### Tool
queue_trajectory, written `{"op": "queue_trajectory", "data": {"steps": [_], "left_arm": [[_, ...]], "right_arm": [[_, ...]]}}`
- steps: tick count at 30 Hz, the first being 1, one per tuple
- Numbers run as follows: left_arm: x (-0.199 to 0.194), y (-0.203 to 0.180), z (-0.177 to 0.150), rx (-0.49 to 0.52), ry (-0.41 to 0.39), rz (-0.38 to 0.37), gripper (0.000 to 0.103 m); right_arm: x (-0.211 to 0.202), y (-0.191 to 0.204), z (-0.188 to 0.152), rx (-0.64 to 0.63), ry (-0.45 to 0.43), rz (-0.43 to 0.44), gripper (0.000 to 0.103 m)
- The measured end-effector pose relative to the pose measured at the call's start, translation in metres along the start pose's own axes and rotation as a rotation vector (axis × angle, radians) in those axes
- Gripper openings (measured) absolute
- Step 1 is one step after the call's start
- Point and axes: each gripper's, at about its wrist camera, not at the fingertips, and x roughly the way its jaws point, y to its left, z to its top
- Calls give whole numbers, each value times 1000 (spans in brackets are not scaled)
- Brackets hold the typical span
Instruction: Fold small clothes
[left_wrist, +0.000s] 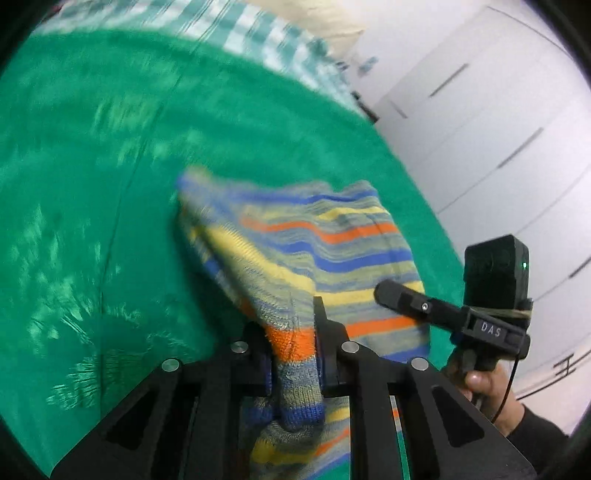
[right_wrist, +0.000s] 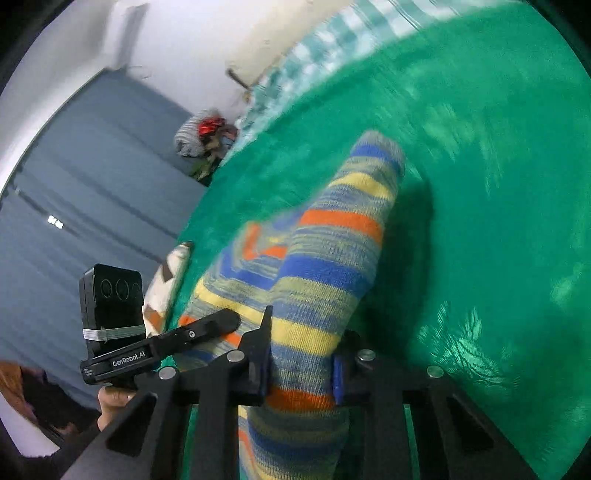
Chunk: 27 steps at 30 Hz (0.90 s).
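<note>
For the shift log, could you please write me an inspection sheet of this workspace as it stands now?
Surface: green cloth, checked fabric along its far edge.
Job's things: striped knit garment, partly lifted, gripped by both tools.
Clutter: patterned item at the cloth's edge; heap of clothes beyond.
Grippers: left tool and right tool each shut on the knit.
Cables: thin black cable by the hand.
Surroundings: white cabinet doors; grey-blue panels.

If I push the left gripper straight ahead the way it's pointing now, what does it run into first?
The left gripper is already shut on the striped knit garment, whose cloth lies directly ahead, so it would bunch that first. Beyond it is the green bedcover; depth is unclear.
</note>
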Motion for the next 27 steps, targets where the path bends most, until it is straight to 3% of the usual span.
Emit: {"op": "queue_trajectory", "data": {"steps": [5, 6, 7, 8, 10, 11, 12, 13, 14, 16, 18, 20, 23, 27], "left_arm": [[-25, -18, -4, -14, -24, -27, 21], [-17, -15, -15, -41, 4, -3, 33], [-6, -12, -24, -58, 35, 32, 56], [7, -4, -41, -76, 91, 106, 62], [13, 7, -67, -82, 160, 199, 55], [1, 8, -80, -75, 139, 197, 55], [-13, 3, -88, -56, 104, 220, 60], [-25, -3, -93, -26, 79, 264, 73], [-44, -16, -100, 35, 39, 343, 80], [-67, -39, -109, 125, -22, 435, 98], [-85, -70, -120, 206, -67, 538, 99], [-101, -91, -132, 224, -91, 611, 100], [-101, -100, -122, 177, -91, 637, 100], [-113, -114, -140, 113, -100, 628, 100]], "right_arm": [[-37, 20, 13, -9, -23, 31, 25], [-39, 14, 9, 18, -6, 21, 25], [-38, 9, 4, 26, 13, -10, 27], [-35, -2, -5, 34, 52, -74, 33], [-32, -29, -25, 86, 139, -220, 44], [-40, -40, -36, 99, 156, -293, 45], [-49, -43, -44, 89, 136, -318, 62], [-63, -41, -50, 69, 103, -332, 71], [-76, -35, -56, 45, 76, -375, 84], [-101, -11, -65, -23, 19, -443, 90], [-122, 15, -77, -88, -9, -470, 93], [-138, 42, -91, -142, -16, -509, 94], [-164, 72, -117, -196, -35, -556, 94], [-183, 100, -152, -202, -44, -585, 94]]}}
